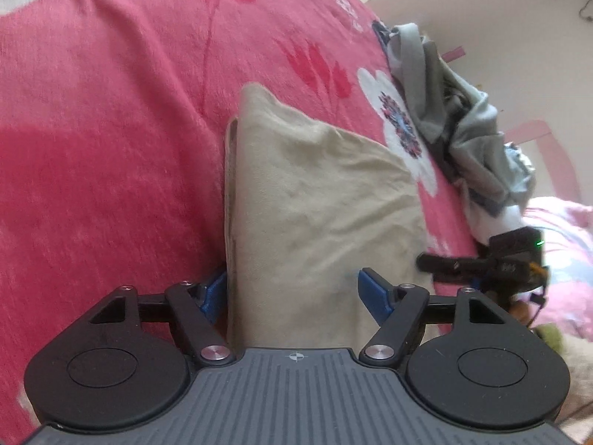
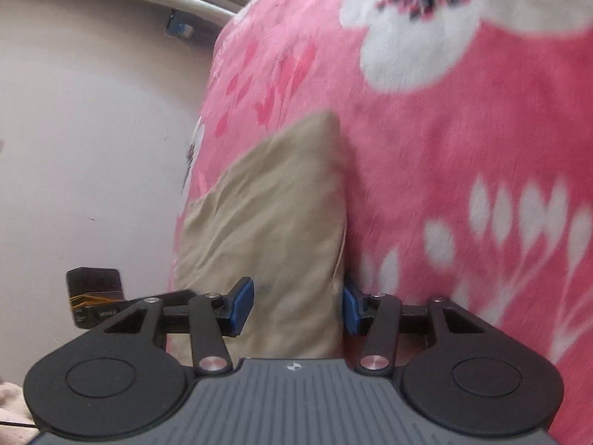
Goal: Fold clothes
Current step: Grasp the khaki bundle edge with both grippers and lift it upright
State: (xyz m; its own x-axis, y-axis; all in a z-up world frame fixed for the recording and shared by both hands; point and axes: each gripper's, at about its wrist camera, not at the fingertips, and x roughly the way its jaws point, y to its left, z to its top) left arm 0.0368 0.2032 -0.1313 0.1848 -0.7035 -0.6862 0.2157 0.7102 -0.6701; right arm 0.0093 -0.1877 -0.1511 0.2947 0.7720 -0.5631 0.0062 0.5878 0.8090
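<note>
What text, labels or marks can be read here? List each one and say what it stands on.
No legible words anywhere.
Small pale lettering on the black device beside the right gripper: too blurred to read.
Crosshair mark, not text, on the left gripper's grey body.
Pink floral blanket: pattern only.

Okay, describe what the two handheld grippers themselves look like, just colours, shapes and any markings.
Both match. The left gripper and right gripper each have blue fingertip pads on black linkage arms with silver pivot screws, two round black discs, and a grey ribbed body with a small crosshair mark. Seen from the left, the right gripper carries a black box with a green light.
</note>
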